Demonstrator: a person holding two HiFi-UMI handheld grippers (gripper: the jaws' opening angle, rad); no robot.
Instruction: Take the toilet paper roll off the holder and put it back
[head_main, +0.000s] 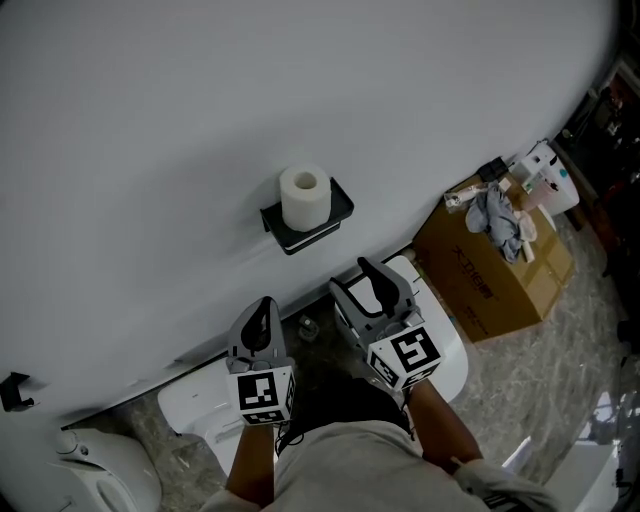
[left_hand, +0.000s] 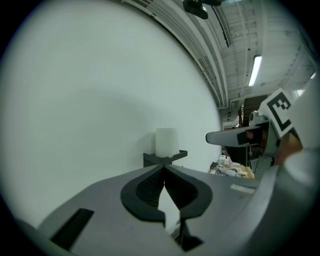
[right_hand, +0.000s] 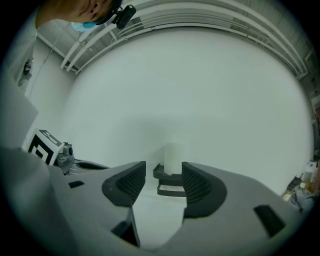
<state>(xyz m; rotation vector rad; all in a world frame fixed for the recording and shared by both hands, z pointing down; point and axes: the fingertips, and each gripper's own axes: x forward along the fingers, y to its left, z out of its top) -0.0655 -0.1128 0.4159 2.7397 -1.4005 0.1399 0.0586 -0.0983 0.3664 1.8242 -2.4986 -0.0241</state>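
The toilet paper roll (head_main: 304, 197) stands upright on the black holder (head_main: 343, 203) on the wall. It is straight ahead of both claws and well apart from them, so the step in hand looks like the reach to take it off.

The right claw (right_hand: 164, 168) has its jaws apart with nothing between the pads, and the roll shows through the gap, far beyond the tips. The left claw (left_hand: 164, 168) is closed tip to tip on nothing.

To reach well, keep the right claw level and centred on the roll. Make sure the gap is wider than the roll before the pads come alongside it. Close on its middle, above the holder's raised edge, and squeeze lightly, since soft paper probably dents. Then lift straight up before pulling back. The closed left claw should stay to the side, out of the way.

Only the head view shows the roll's hollow core from above, and how both claws sit side by side short of the wall. Only the right gripper view shows a bar hanging under the holder's shelf. The left gripper view shows the right claw from the side, off to its right.
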